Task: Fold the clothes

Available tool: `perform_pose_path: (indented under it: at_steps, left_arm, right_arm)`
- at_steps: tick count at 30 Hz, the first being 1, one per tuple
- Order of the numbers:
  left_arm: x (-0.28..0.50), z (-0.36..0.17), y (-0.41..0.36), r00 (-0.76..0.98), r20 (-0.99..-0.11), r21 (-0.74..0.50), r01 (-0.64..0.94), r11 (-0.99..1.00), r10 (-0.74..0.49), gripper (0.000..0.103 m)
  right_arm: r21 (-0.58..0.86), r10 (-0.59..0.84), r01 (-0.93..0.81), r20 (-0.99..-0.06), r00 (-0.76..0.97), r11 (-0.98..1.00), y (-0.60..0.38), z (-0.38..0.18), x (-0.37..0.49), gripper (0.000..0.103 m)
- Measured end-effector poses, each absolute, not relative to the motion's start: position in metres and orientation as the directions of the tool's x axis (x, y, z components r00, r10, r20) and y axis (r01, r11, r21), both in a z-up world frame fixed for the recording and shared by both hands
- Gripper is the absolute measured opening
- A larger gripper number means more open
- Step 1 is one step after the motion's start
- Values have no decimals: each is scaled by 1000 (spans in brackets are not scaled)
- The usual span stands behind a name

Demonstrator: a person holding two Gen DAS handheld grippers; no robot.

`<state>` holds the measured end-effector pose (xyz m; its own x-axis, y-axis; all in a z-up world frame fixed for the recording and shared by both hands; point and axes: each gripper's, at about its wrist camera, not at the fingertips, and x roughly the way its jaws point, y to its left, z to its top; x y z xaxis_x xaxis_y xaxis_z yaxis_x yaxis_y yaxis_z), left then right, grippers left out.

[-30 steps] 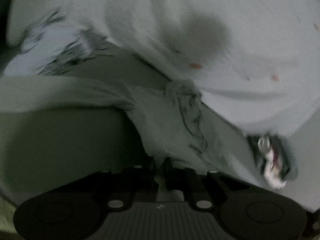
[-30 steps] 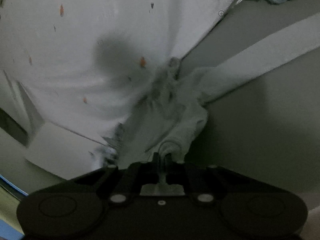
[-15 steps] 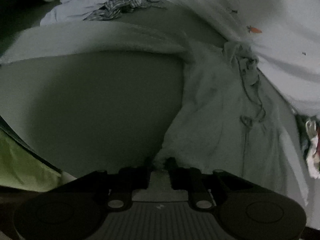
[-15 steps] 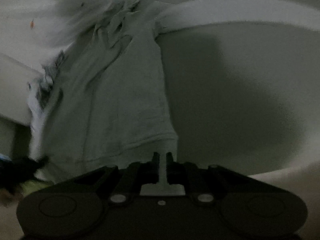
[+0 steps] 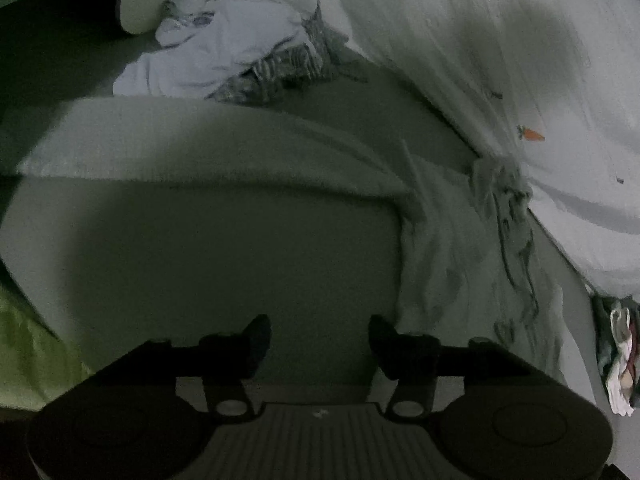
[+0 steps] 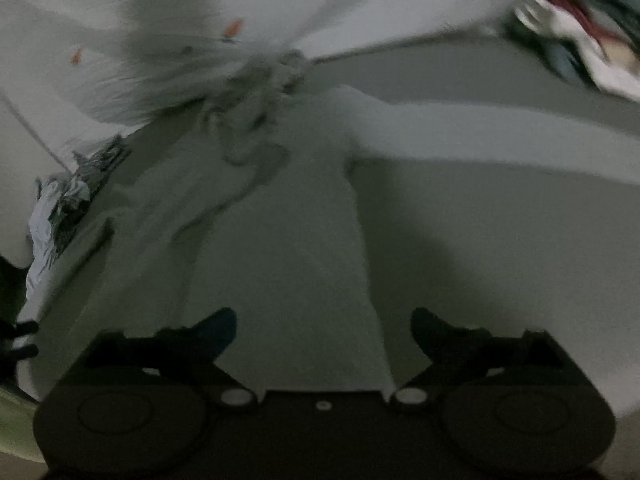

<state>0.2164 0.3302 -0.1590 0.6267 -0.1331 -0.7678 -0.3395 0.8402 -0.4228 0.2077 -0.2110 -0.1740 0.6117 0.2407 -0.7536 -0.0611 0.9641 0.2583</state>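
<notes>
Your left gripper (image 5: 319,334) and right gripper (image 6: 323,330) are both opening, gripping nothing. The pale sweatshirt (image 6: 280,248) lies flat on the bed (image 5: 200,264), its hem under your right gripper.

Soft matt cloth all around you, hard matt plastic in your hands.

The pale garment (image 5: 448,264) under you is matt knit cloth with a slightly fuzzy, creased surface and a thin cord at its neck. The white sheet (image 5: 520,40) behind it is smooth woven fabric, printed with small orange carrots. The crumpled pile (image 5: 240,56) is soft cloth, partly striped. Your left gripper (image 5: 319,344) and right gripper (image 6: 324,332) are dark matt plastic, ribbed on the left one's body.
</notes>
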Motion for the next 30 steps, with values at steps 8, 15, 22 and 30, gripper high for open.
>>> perform_pose_path:
  at_steps: [8, 15, 22, 30]
  left_arm:
    - [255, -175, 381, 664, -727, -543, -395, 741, -178, 77]
    - [297, -206, 414, 686, -676, -672, -424, 608, -269, 77]
    - [303, -234, 448, 736, -613, -775, -488, 402, -288, 77]
    - [320, -246, 460, 748, -564, -822, -469, 323, -349, 77]
  right_arm:
    - [203, 247, -143, -721, 648, 969, -148, -186, 259, 103]
    - [242, 241, -84, -749, 617, 967, -114, -215, 292, 103]
    - [212, 194, -45, -757, 625, 976, -95, -222, 299, 103]
    - [112, 116, -49, -735, 668, 992, -80, -230, 296, 103]
